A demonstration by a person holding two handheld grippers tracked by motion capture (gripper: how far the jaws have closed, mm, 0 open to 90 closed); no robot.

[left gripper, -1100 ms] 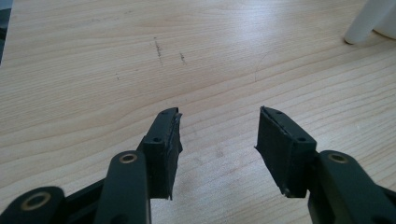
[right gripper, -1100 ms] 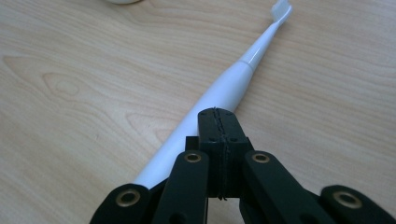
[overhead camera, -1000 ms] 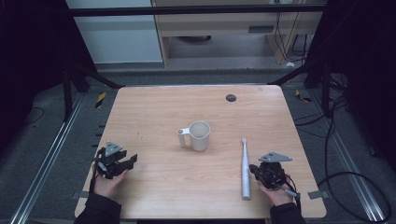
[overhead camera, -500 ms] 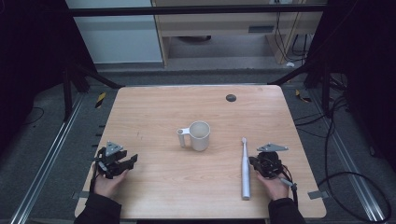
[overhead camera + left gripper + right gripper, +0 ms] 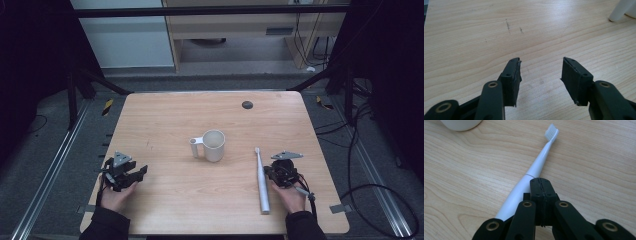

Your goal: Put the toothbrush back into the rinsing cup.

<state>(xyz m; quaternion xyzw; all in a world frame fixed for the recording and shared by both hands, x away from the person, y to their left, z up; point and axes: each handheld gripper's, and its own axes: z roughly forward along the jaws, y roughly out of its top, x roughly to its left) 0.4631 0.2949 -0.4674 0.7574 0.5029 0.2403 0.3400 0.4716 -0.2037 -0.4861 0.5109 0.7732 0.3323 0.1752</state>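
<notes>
From the high view, a white electric toothbrush (image 5: pixel 261 181) lies flat on the wooden bench (image 5: pixel 170 120), in its near right part. Its long axis runs almost straight away from the person, tilted only slightly: the bristle head points toward the far edge and the thick handle end toward the near edge. The right hand-held gripper (image 5: pixel 281 172) sits just to the right of the handle, held in the person's right hand (image 5: pixel 290 195). A second ago this gripper lay nearer the bench's front edge; it has since come forward alongside the brush, while the toothbrush has kept its place. A white mug (image 5: pixel 211 145) stands near the middle of the bench, its handle turned to the left, well apart from the brush head. The left hand-held gripper (image 5: pixel 131 175) rests near the left edge, where it was before. A small dark round mark (image 5: pixel 247 104) sits on the far part of the bench. No writing can be read on anything.

In the left gripper view, the left hand-held gripper (image 5: pixel 541 65) has its jaws spread wide over bare wood, with nothing between them; the mug's base (image 5: pixel 621 11) shows at the top right corner.

In the right gripper view, the right hand-held gripper (image 5: pixel 540 180) has its jaws pressed together, pad against pad, pinching nothing. The toothbrush (image 5: pixel 534 173) runs diagonally just left of the jaws, bristles at the upper right, and whether they touch it I cannot tell.
</notes>
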